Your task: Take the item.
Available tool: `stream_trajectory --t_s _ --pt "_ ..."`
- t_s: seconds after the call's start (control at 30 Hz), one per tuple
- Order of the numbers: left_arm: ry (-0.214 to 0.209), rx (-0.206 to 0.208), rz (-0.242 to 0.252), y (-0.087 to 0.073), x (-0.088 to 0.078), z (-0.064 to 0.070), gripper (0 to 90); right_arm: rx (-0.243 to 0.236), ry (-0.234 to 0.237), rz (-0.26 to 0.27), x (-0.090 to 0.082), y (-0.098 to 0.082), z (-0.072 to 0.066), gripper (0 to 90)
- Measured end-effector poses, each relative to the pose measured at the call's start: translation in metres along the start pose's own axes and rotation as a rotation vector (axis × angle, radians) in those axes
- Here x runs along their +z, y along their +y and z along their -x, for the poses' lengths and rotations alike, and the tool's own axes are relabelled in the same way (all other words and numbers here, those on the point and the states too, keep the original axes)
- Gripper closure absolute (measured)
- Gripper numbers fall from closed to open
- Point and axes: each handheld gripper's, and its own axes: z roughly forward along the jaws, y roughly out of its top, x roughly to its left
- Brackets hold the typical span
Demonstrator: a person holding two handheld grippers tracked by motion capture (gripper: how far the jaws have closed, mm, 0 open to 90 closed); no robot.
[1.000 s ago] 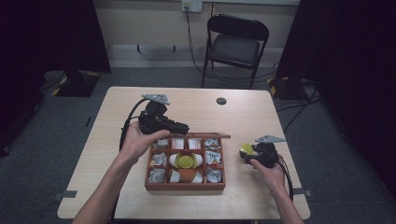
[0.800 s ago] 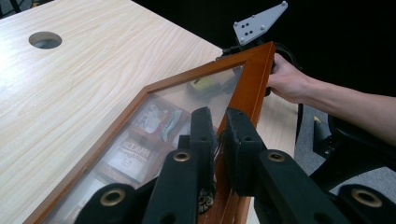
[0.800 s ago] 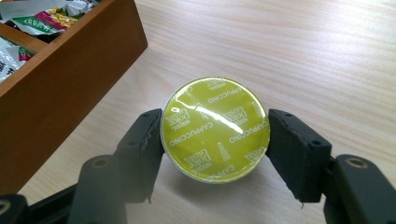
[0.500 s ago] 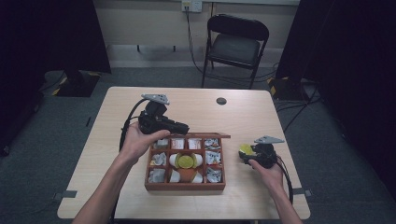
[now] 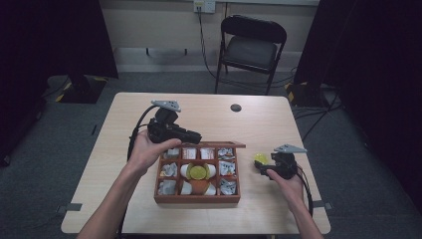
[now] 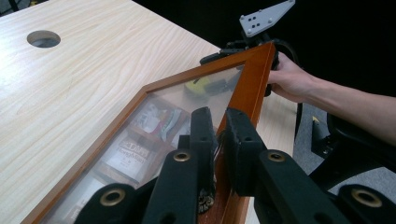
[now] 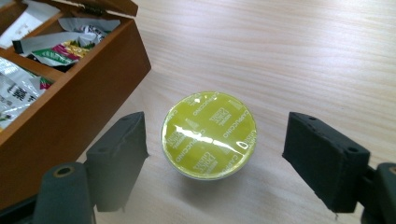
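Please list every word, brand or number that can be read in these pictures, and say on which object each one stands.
"CAPPUCCINO": printed several times on the yellow-green foil lid of the capsule on the table, between the right gripper's open jaws.
Smaller print on that lid: too small to read.
Packets in the wooden box: print blurred, unreadable.
Packets seen through the glass lid in the left gripper view: unreadable.

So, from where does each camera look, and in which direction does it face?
High view: above the person's side, facing forward and down on the table; both forearms, left gripper, right gripper.
Left gripper view: rides the left gripper, along jaws clamped on the lid's frame; the other hand beyond.
Right gripper view: rides the right gripper, down at the yellow capsule between parted jaws.
Shared: the wooden box.
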Motion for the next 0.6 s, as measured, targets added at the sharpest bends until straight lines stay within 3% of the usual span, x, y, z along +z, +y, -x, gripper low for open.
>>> stream_trajectory --t_s 0.07,0.6 --pt "-0.002 -0.002 0.000 0.000 0.000 0.000 82.3 0.009 0.004 0.001 -0.003 0.000 0.001 20.7" --pt "-0.016 -0.013 -0.012 -0.002 0.000 0.000 82.1 -0.051 0.011 -0.058 -0.025 -0.022 0.001 21.1"
